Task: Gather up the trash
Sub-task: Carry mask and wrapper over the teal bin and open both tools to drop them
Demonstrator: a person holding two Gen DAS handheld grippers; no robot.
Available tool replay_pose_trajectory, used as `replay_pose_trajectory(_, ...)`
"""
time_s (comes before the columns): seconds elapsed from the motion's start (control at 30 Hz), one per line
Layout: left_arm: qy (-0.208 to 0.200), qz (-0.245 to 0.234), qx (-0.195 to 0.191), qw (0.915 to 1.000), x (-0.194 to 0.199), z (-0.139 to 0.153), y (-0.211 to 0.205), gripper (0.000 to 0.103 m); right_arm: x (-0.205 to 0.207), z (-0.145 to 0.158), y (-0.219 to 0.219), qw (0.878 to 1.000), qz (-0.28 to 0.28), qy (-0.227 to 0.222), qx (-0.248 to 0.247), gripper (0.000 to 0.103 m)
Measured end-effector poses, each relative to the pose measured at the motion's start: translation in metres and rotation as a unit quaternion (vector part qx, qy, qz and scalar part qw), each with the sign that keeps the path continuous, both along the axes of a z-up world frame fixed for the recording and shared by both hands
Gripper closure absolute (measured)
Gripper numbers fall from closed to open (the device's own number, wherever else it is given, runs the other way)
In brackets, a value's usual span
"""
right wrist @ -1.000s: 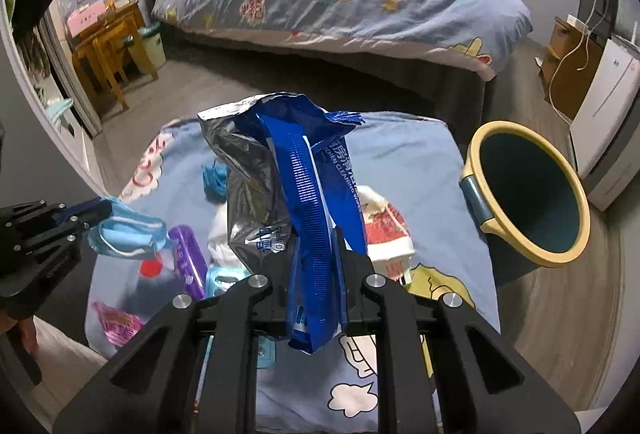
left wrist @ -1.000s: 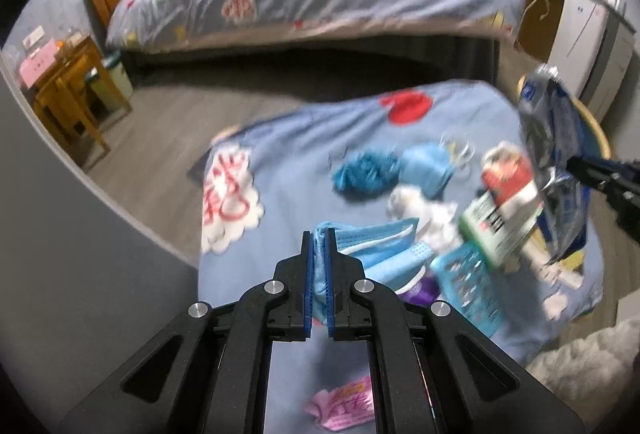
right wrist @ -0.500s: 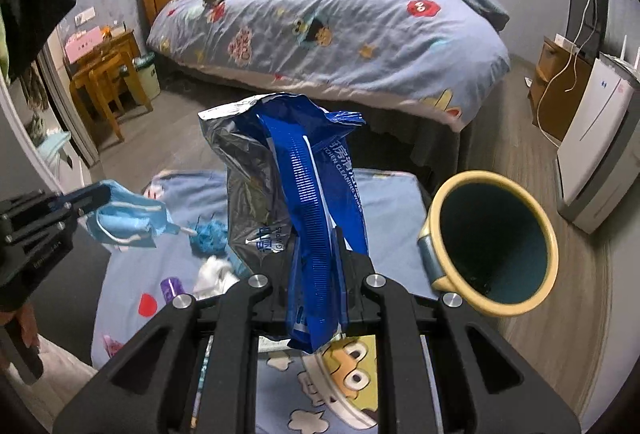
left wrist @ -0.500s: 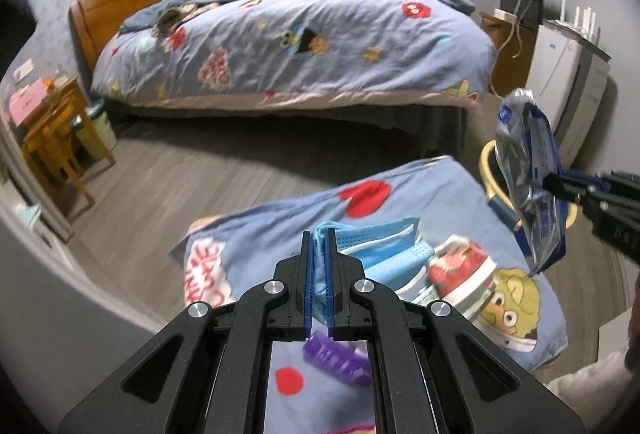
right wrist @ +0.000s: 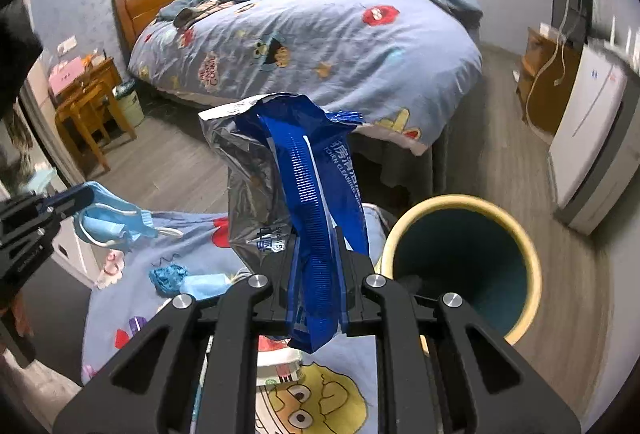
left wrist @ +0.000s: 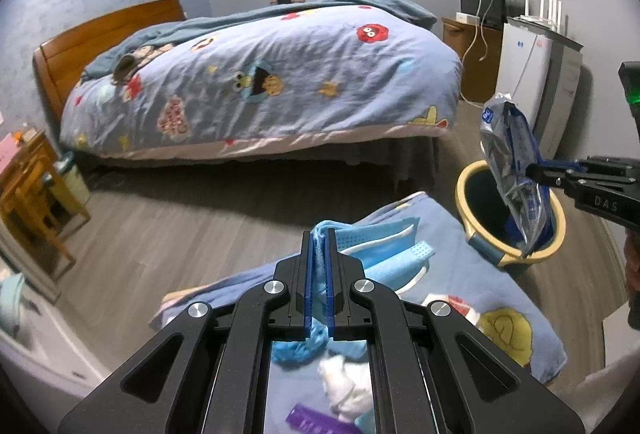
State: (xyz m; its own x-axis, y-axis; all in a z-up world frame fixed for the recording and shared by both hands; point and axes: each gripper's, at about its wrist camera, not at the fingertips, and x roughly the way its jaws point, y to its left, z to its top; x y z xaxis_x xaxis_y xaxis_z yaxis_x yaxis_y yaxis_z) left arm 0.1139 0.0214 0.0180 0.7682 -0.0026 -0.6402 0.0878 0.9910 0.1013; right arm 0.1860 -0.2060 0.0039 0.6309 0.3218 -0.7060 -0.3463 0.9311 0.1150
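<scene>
My left gripper (left wrist: 319,234) is shut on a light blue face mask (left wrist: 380,248) and holds it up over the blue cartoon cloth (left wrist: 516,310); it also shows in the right wrist view (right wrist: 116,220). My right gripper (right wrist: 316,234) is shut on a blue and silver wipes packet (right wrist: 296,177), raised beside the yellow-rimmed teal trash bin (right wrist: 464,258). In the left wrist view the packet (left wrist: 514,173) hangs over the bin (left wrist: 476,193). More trash lies on the cloth: a blue crumpled glove (right wrist: 168,276), white tissue (left wrist: 344,386), a purple wrapper (left wrist: 316,422).
A big bed with a cartoon duvet (left wrist: 260,81) stands behind. A wooden side table (left wrist: 28,193) is at the left, a white appliance (left wrist: 532,81) and a wooden cabinet (left wrist: 472,57) at the right. Grey wood floor (left wrist: 180,213) lies between.
Both grippers have risen and swung toward the bin with their loads. The packet now hangs over the bin's mouth; the mask is higher above the cloth.
</scene>
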Motion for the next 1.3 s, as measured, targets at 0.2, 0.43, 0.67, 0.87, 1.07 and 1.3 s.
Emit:
replay_pose_trajectory(0.2, 0.013, -0.02, -0.02, 0.9995, 0.02, -0.018, -0.012, 0.097, 0.017, -0.015, -0.003, 1.0, 0.008, 0.013, -0.013, 0.089)
replay_pose_trajectory(0.43, 0.001, -0.045, -0.014, 0.9989, 0.047, -0.018, -0.036, 0.097, 0.037, -0.023, -0.018, 1.0, -0.001, 0.011, -0.025, 0.089)
replay_pose_trajectory(0.67, 0.005, -0.075, -0.021, 0.997, 0.07, -0.027, -0.071, 0.097, 0.053, -0.032, -0.045, 0.999, -0.031, 0.027, -0.01, 0.089)
replay_pose_trajectory(0.87, 0.006, -0.107, -0.022, 0.994, 0.078, -0.03, -0.107, 0.097, 0.06, -0.038, -0.071, 0.998, -0.057, 0.029, -0.02, 0.089)
replay_pose_trajectory(1.07, 0.017, -0.138, -0.019, 0.9901, 0.083, -0.039, -0.144, 0.097, 0.069, -0.041, -0.116, 0.994, -0.102, 0.034, -0.016, 0.089)
replay_pose_trajectory(1.3, 0.042, -0.173, -0.008, 0.9839, 0.085, -0.062, -0.185, 0.097, 0.077, -0.061, -0.158, 0.987, -0.147, 0.06, -0.018, 0.089)
